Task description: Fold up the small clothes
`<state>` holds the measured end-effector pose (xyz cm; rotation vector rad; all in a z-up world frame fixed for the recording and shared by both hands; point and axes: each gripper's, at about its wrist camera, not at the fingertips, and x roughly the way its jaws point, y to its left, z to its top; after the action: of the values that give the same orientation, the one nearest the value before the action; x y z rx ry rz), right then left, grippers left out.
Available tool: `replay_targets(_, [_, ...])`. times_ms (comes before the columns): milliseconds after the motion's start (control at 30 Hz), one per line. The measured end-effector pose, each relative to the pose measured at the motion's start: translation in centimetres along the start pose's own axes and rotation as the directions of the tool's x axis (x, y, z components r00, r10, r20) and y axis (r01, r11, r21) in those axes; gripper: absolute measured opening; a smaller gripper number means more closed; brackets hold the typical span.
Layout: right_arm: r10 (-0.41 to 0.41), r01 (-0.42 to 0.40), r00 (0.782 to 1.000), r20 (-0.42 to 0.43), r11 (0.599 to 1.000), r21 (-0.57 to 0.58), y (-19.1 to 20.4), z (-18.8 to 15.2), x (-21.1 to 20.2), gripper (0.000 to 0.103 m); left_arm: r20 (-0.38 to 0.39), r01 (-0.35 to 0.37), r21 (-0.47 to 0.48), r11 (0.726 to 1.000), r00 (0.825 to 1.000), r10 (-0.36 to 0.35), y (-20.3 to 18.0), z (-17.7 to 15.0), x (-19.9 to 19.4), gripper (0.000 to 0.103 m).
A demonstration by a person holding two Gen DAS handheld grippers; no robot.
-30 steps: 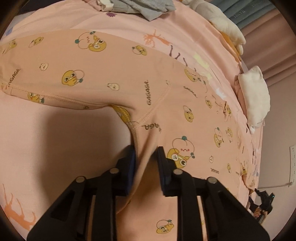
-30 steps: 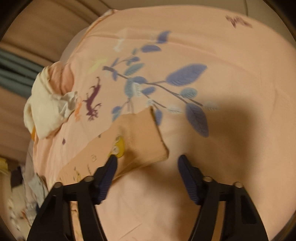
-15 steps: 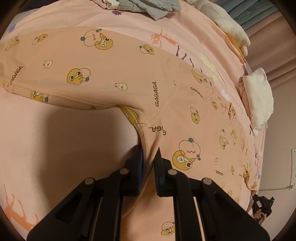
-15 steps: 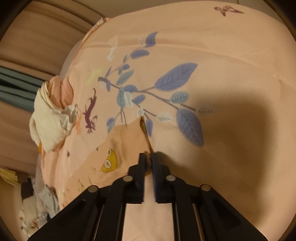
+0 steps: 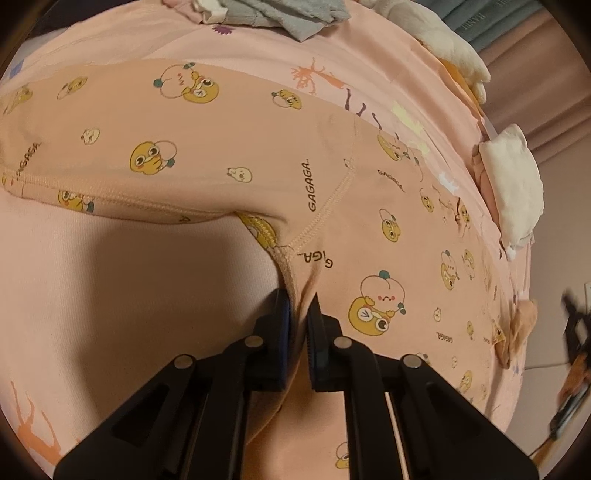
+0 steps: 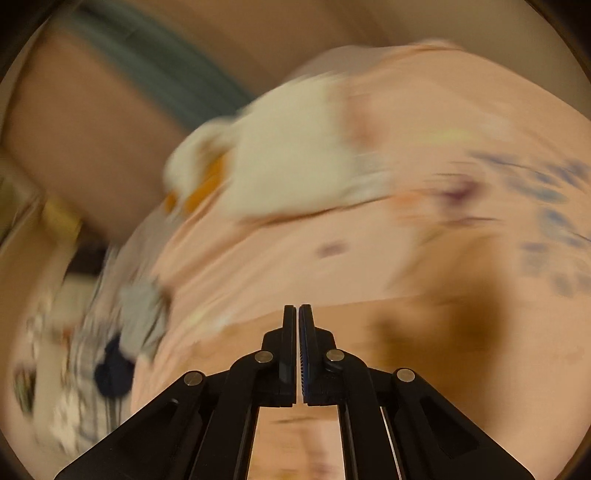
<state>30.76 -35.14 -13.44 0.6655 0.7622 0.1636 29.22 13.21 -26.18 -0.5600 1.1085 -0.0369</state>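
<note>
Small peach trousers [image 5: 229,147] printed with yellow cartoon faces and "GAGAGA" lie spread on a pink patterned bedsheet [image 5: 129,302]. My left gripper [image 5: 300,314] is shut on the fabric at the crotch seam, where the two legs meet. My right gripper [image 6: 297,314] has its jaws pressed together on a peach edge of the trousers [image 6: 295,435], which shows below and between the fingers; this view is heavily blurred by motion. In the left wrist view the far leg end [image 5: 517,328] is lifted beside the right gripper [image 5: 572,325].
A white folded cloth [image 5: 513,192] lies at the bed's right edge, also in the right wrist view [image 6: 280,162]. A heap of grey and pale clothes [image 5: 280,11] lies at the far end. Curtains [image 5: 517,37] hang behind. A bedside wall is at right.
Both grippers stay shut on the trousers. The right gripper has lifted the leg end and swung fast, so its view now faces the white cloth and curtains. The left gripper has barely moved.
</note>
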Motion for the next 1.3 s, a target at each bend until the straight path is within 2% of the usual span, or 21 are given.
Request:
replay_targets(100, [0.022,-0.038,0.995,-0.099,0.985,-0.169,7.2,-2.5,4.8,0.004,0.009,0.002,0.022,1.000,1.000,-0.002,0.0,-0.1,0.1,0.011])
replay_targets(200, [-0.011,-0.027,0.992,-0.124,0.953,-0.301,9.7,-4.9,6.2,0.005,0.004,0.028,0.016,0.999,1.000,-0.028,0.5,0.0,0.2,0.011])
replay_targets(233, [-0.048,0.008,0.993,-0.112,0.943,-0.333,9.5,-5.0,6.2,0.006,0.001,0.040,0.010,0.999,0.999,-0.040,0.7,0.0,0.2,0.011])
replay_targets(300, [-0.181,0.142,0.981,-0.070,0.913,-0.383,7.8,-4.5,5.9,0.016,-0.003,0.058,-0.004,0.998,0.998,-0.058,0.9,0.0,0.2,0.011])
replay_targets(400, [-0.325,0.300,0.946,-0.003,0.876,-0.378,4.6,-2.6,4.7,0.055,-0.003,0.076,-0.028,0.997,0.997,-0.076,1.2,0.0,0.1,0.011])
replay_targets(433, [-0.386,0.370,0.922,0.025,0.862,-0.348,2.2,-1.6,4.0,0.072,-0.001,0.074,-0.027,0.997,0.997,-0.075,1.1,-0.1,0.1,0.011])
replay_targets(467, [-0.419,0.408,0.907,0.040,0.854,-0.324,1.0,-1.0,3.5,0.076,0.001,0.069,-0.021,0.997,0.998,-0.069,1.0,-0.1,0.1,0.011])
replay_targets(533, [-0.479,0.471,0.877,0.043,0.838,-0.276,-2.4,0.5,2.8,0.076,0.010,0.039,0.012,0.999,0.999,-0.039,0.4,-0.2,0.0,0.011])
replay_targets(700, [-0.501,0.494,0.864,-0.040,0.862,-0.115,-8.9,3.6,3.9,0.076,0.035,-0.036,0.088,0.995,0.999,0.033,-0.6,-0.5,0.0,0.011])
replay_targets(800, [-0.563,0.557,0.825,-0.058,0.826,-0.086,-11.1,4.5,6.2,0.076,0.051,-0.058,0.111,0.992,0.997,0.053,-0.8,-0.7,0.1,0.011])
replay_targets(900, [-0.565,0.561,0.819,-0.099,0.825,-0.065,-12.4,4.3,9.0,0.072,0.064,-0.074,0.118,0.990,0.996,0.066,-1.0,-0.7,0.2,0.011])
replay_targets(933, [-0.587,0.584,0.804,-0.089,0.809,-0.067,-12.7,4.1,9.8,0.061,0.068,-0.078,0.118,0.990,0.995,0.070,-1.0,-0.8,0.2,0.011])
replay_targets(967, [-0.616,0.611,0.785,-0.062,0.787,-0.088,-12.7,4.0,10.4,0.045,0.075,-0.083,0.123,0.989,0.994,0.074,-1.1,-0.8,0.2,0.011])
replay_targets(1000, [-0.628,0.622,0.777,-0.040,0.776,-0.101,-12.6,4.0,10.6,0.034,0.080,-0.087,0.131,0.988,0.994,0.077,-1.2,-0.9,0.3,0.011])
replay_targets(1033, [-0.639,0.634,0.769,-0.017,0.766,-0.103,-12.6,4.0,10.6,0.012,0.085,-0.091,0.140,0.986,0.993,0.080,-1.3,-1.0,0.3,0.011])
replay_targets(1067, [-0.642,0.641,0.766,-0.002,0.764,-0.073,-12.7,4.2,10.2,0.011,0.089,-0.092,0.148,0.985,0.993,0.080,-1.4,-1.0,0.3,0.011])
replay_targets(1100, [-0.603,0.603,0.797,0.007,0.797,-0.020,-12.9,4.4,9.4,0.011,0.091,-0.092,0.149,0.985,0.993,0.079,-1.3,-1.0,0.3,0.011])
replay_targets(1133, [-0.495,0.494,0.869,0.006,0.868,0.037,-13.1,4.8,8.4,0.011,0.091,-0.089,0.143,0.986,0.993,0.076,-1.3,-1.0,0.3,0.011])
replay_targets(1167, [-0.432,0.430,0.902,0.012,0.901,0.059,-13.0,5.0,7.7,0.011,0.089,-0.084,0.133,0.988,0.993,0.072,-1.2,-0.9,0.3,0.011])
replay_targets(1200, [-0.399,0.396,0.917,0.030,0.916,0.070,-12.5,5.2,7.0,0.011,0.087,-0.081,0.127,0.989,0.994,0.070,-1.1,-0.9,0.4,0.011])
replay_targets(1300, [-0.361,0.362,0.928,0.089,0.932,0.002,-8.5,5.8,5.0,0.011,0.101,-0.074,0.150,0.986,0.993,0.059,-1.1,-1.1,0.4,0.011])
